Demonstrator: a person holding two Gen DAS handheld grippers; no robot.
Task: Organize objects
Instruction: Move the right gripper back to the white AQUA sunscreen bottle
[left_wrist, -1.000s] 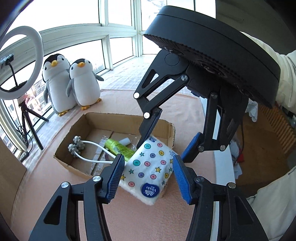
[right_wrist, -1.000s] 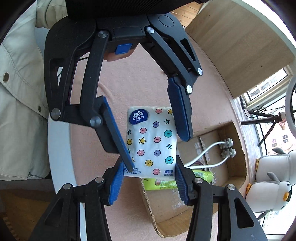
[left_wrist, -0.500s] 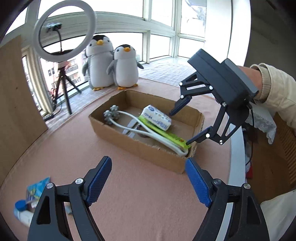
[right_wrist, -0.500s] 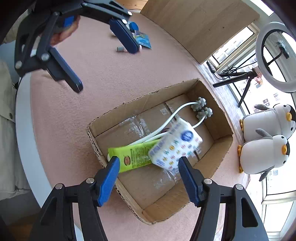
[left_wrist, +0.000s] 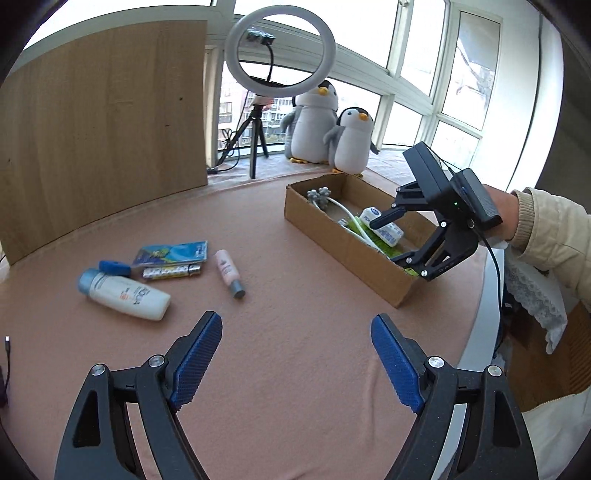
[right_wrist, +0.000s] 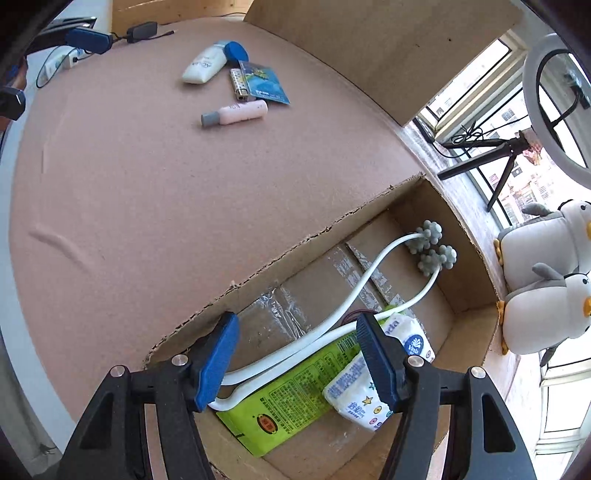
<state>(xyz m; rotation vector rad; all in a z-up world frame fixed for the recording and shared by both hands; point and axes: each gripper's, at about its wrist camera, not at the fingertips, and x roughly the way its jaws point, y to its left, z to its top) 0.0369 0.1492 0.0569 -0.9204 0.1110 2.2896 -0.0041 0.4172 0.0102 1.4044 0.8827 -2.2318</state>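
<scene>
An open cardboard box holds a white tissue pack, a green packet and a white cable massager. My right gripper is open and empty, just above the box over the tissue pack. My left gripper is open and empty above the pink table. On the table at the left lie a white bottle, a pink tube, a blue packet and a lighter.
Two plush penguins and a ring light on a tripod stand behind the box by the windows. A wooden board stands at the table's back left. The table's edge runs on the right.
The tissue pack was let go by my right gripper and now lies in the box. My left gripper has pulled back and swung left, bringing the loose items into view.
</scene>
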